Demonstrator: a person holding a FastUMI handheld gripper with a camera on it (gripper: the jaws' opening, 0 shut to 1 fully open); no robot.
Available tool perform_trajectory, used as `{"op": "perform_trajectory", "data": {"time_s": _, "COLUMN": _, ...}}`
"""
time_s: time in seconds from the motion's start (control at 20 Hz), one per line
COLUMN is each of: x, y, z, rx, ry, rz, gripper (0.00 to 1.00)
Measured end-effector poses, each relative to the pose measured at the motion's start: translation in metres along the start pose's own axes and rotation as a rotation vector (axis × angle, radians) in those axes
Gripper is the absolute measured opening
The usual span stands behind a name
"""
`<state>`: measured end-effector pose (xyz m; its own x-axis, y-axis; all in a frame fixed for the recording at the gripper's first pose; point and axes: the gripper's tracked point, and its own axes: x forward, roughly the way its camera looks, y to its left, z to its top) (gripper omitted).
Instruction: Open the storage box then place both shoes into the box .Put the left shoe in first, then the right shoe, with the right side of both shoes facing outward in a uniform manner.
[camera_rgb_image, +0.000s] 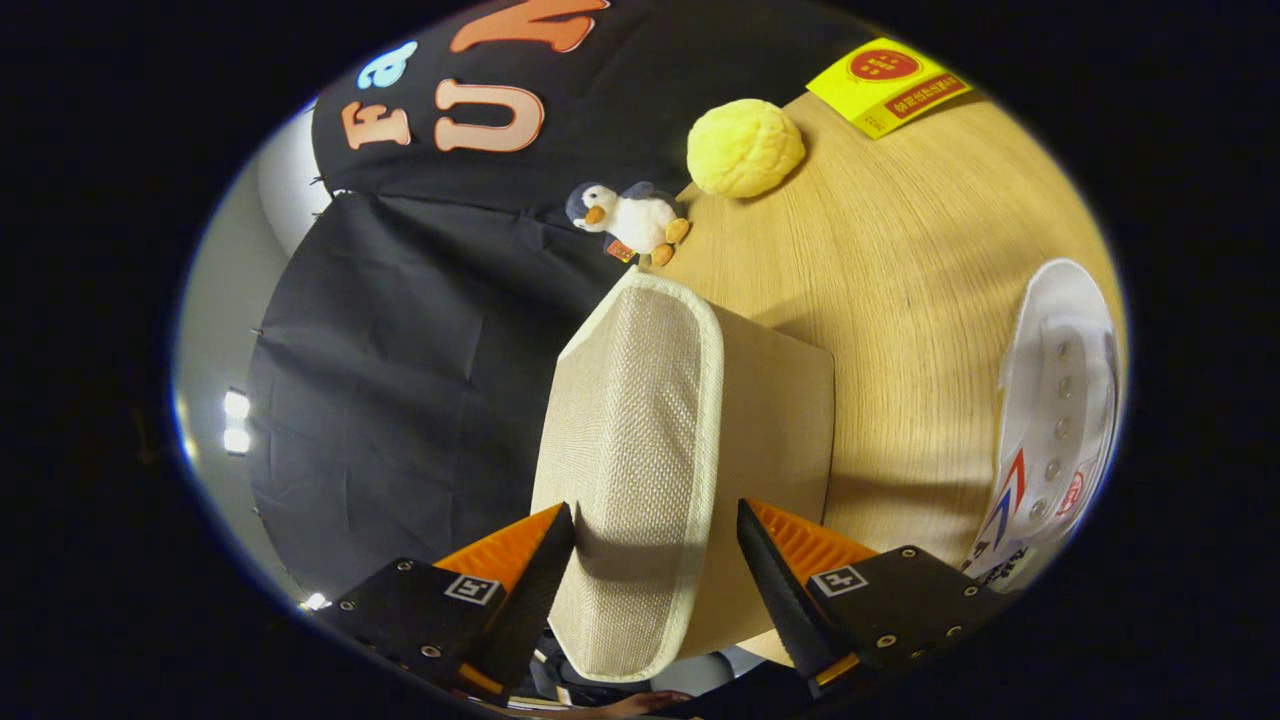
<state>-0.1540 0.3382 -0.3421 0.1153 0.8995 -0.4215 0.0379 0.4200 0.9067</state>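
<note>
The beige fabric storage box (775, 420) stands on the wooden table (920, 260). Its woven lid (640, 420) with cream trim stands between my fingers and reaches beyond them. My gripper (657, 515) is open around the lid's near end. One finger (545, 575) touches the lid's edge, while the other finger (770, 575) stands a small gap away from the trim. A white lace-up shoe (1060, 420) with red and blue marks lies on the table to the side of the box, past the second finger.
Beyond the box, at the table's edge, lie a small penguin plush (632, 217) and a yellow bun-shaped plush (745, 148). Farther along lies a yellow packet (888, 85). The booth's black cloth wall (400, 380) hangs past the table's edge.
</note>
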Motion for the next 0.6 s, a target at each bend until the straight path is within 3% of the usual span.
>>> {"op": "perform_trajectory", "data": {"time_s": 0.1, "x": -0.003, "y": 0.006, "z": 0.005, "rx": -0.006, "ry": -0.02, "rz": 0.003, "gripper": 0.93}}
{"op": "perform_trajectory", "data": {"time_s": 0.2, "x": -0.011, "y": 0.009, "z": 0.012, "rx": -0.047, "ry": -0.042, "rz": -0.012, "gripper": 0.81}}
{"op": "perform_trajectory", "data": {"time_s": 0.3, "x": -0.02, "y": 0.013, "z": 0.016, "rx": -0.077, "ry": -0.048, "rz": -0.017, "gripper": 0.79}}
{"op": "perform_trajectory", "data": {"time_s": 0.45, "x": -0.042, "y": 0.035, "z": 0.022, "rx": -0.074, "ry": -0.075, "rz": 0.038, "gripper": 0.79}}
{"op": "perform_trajectory", "data": {"time_s": 0.6, "x": -0.05, "y": 0.065, "z": 0.026, "rx": -0.046, "ry": -0.09, "rz": 0.126, "gripper": 0.71}}
